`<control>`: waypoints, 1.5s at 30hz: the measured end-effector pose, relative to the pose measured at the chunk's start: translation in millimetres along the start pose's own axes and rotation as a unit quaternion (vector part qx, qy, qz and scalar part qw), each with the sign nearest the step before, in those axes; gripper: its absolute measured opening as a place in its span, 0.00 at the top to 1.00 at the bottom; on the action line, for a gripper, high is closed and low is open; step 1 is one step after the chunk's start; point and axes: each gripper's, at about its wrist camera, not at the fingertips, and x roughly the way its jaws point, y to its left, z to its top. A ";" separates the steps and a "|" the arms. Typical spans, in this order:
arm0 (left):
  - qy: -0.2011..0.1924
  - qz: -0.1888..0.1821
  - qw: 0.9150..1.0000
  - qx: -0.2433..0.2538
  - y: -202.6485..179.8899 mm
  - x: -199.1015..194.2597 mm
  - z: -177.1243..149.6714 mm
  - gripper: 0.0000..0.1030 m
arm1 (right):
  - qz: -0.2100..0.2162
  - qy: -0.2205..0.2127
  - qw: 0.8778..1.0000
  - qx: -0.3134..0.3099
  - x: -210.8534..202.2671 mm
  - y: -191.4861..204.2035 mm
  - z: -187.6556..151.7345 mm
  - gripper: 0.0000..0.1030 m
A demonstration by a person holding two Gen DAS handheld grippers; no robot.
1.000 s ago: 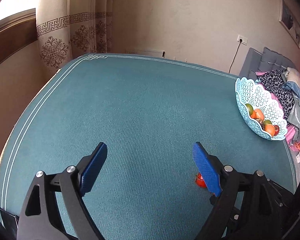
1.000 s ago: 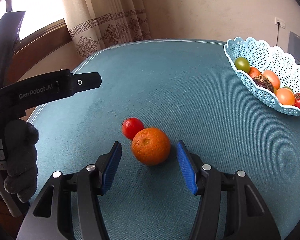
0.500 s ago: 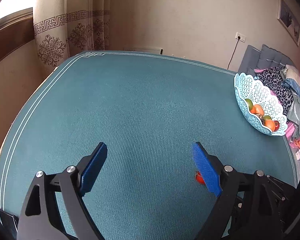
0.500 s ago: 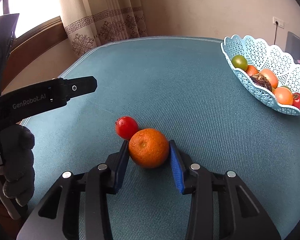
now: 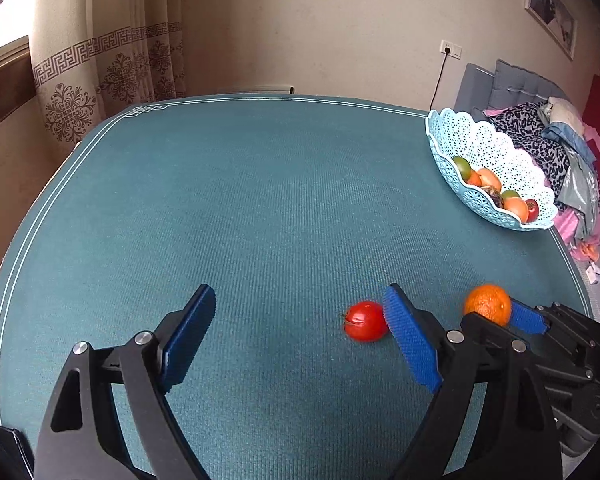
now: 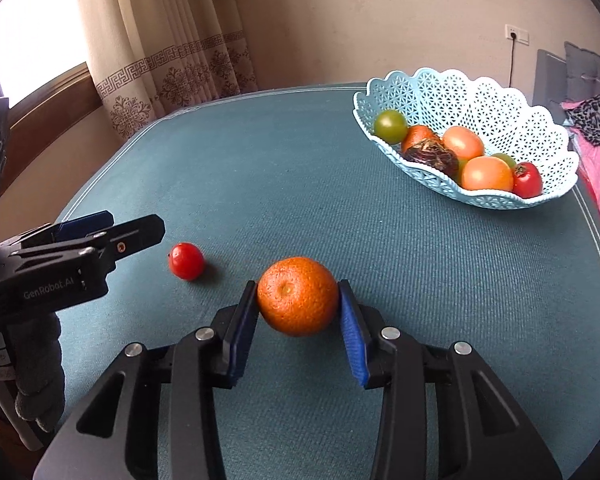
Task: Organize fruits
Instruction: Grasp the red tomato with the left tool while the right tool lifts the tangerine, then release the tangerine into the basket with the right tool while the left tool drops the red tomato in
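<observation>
My right gripper [image 6: 298, 312] is shut on an orange [image 6: 298, 295] and holds it just above the teal table; the orange also shows in the left wrist view [image 5: 487, 305]. A small red tomato [image 6: 186, 261] lies on the table to its left, also in the left wrist view [image 5: 365, 321], just inside my left gripper's right finger. My left gripper [image 5: 298, 340] is open and empty. A light blue lattice basket [image 6: 472, 96] with several fruits stands at the far right; it also shows in the left wrist view [image 5: 492, 148].
The teal table [image 5: 240, 200] has a white-lined edge. A curtain [image 6: 160, 40] and window stand behind the far left edge. A bed with clothes [image 5: 560, 148] lies beyond the basket.
My right gripper closed on the orange and lifted it away from the tomato. My left gripper moved so the tomato shows clear of its right finger.
</observation>
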 end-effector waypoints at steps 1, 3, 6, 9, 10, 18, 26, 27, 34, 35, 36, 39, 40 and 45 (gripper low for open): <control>0.001 -0.002 1.000 0.005 -3.2 0.5 -0.9 0.18 | -0.001 -0.001 1.000 0.003 -0.7 -2.6 0.0 0.61; 0.005 -0.005 1.000 0.014 -9.9 2.4 -2.9 0.23 | -0.004 -0.003 1.000 0.007 -1.8 -7.6 -0.1 0.61; 0.013 -0.009 1.000 0.025 -18.0 5.9 -6.7 0.29 | -0.006 -0.005 1.000 0.014 -3.0 -13.2 -0.3 0.61; 0.023 -0.014 0.999 0.031 -23.6 10.8 -8.9 0.34 | -0.006 -0.007 1.000 0.018 -2.9 -15.9 0.2 0.61; 0.027 -0.016 0.999 0.032 -25.2 12.5 -9.6 0.39 | -0.006 -0.007 1.000 0.019 -3.1 -16.4 0.3 0.61; 0.051 -0.034 0.998 0.034 -32.7 25.3 -15.9 0.68 | -0.005 -0.009 1.000 0.021 -5.4 -18.0 -1.1 0.61; 0.042 -0.042 0.997 0.039 -35.5 20.6 -17.4 0.73 | -0.006 -0.015 1.000 0.027 -8.7 -18.5 0.7 0.61; 0.041 -0.042 0.998 0.039 -35.5 19.9 -17.1 0.73 | -0.006 -0.016 0.999 0.027 -9.5 -18.9 0.8 0.61; 0.031 -0.040 0.998 0.037 -34.1 12.8 -14.1 0.73 | -0.012 -0.033 0.999 0.035 -19.4 -24.9 8.1 0.61; 0.030 -0.040 0.998 0.037 -34.3 12.1 -13.2 0.73 | -0.014 -0.036 0.999 0.036 -21.4 -26.9 9.7 0.61; 0.029 -0.040 0.998 0.037 -34.4 11.4 -12.7 0.73 | -0.016 -0.040 0.998 0.038 -23.1 -29.4 11.8 0.61; 0.027 -0.040 0.998 0.039 -35.3 10.0 -11.6 0.73 | -0.023 -0.053 0.997 0.046 -30.5 -38.2 19.4 0.61; 0.027 -0.040 0.998 0.039 -35.9 9.5 -11.1 0.73 | -0.027 -0.059 0.997 0.048 -33.2 -41.4 22.7 0.61; 0.023 -0.041 0.998 0.043 -38.1 7.4 -8.8 0.73 | -0.047 -0.084 0.994 0.058 -44.3 -59.4 41.9 0.61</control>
